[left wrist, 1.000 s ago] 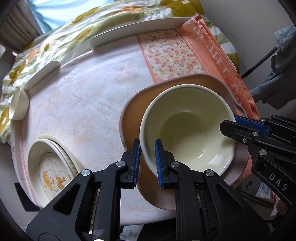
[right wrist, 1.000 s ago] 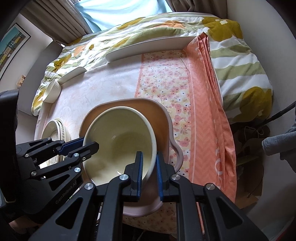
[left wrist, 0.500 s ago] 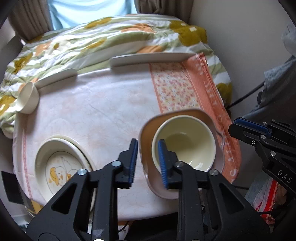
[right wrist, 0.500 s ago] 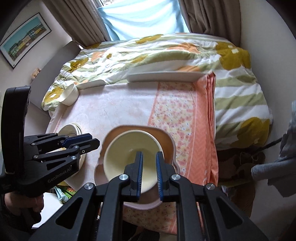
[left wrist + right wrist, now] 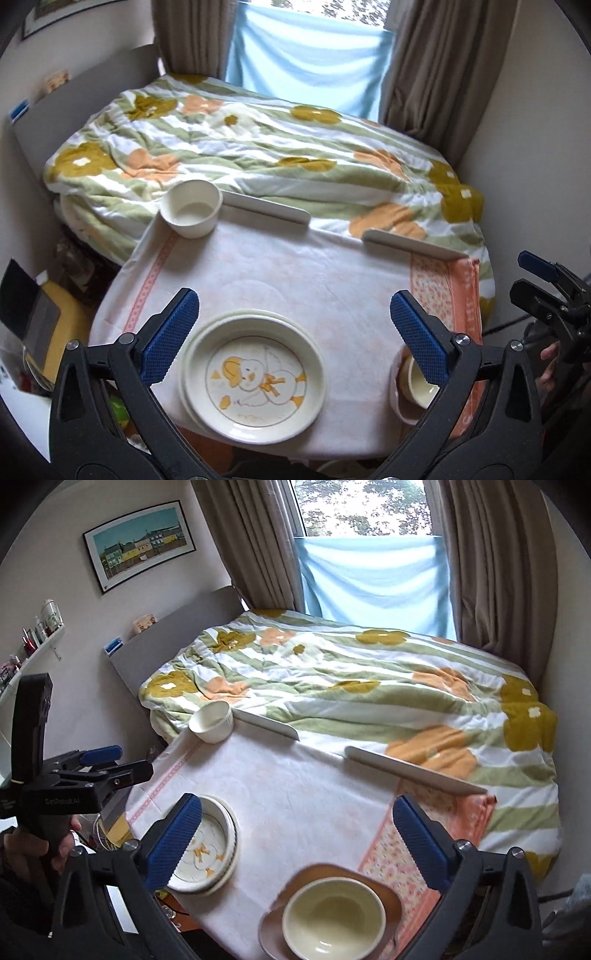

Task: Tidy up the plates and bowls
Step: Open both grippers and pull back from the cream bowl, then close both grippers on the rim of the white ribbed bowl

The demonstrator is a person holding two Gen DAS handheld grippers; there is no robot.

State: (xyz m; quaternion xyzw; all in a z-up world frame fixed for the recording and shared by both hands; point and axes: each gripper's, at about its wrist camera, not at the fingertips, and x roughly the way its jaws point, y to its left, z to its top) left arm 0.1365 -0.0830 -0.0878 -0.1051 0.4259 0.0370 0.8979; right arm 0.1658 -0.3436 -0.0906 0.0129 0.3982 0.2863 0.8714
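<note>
Having just been opening, both tools, left (image 5: 295, 332) and right (image 5: 295, 834), gape empty above the surface (image 5: 280, 269); bowl (image 5: 334, 919) sits in dish (image 5: 388, 888).

A cream bowl (image 5: 334, 921) sits upright in the tan plate (image 5: 388, 890); duck-print plates (image 5: 255, 376) lie stacked nearby on the table (image 5: 295, 273).

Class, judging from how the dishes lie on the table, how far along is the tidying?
Done: the cream bowl sits inside the brown dish, and the duck plate tops a stack of plates. In hand: nothing; the left gripper and right gripper have just been opening, with nothing between the fingers. Left: the small white bowl stands alone at the table's far corner, and two white plates lie along the far edge.
</note>
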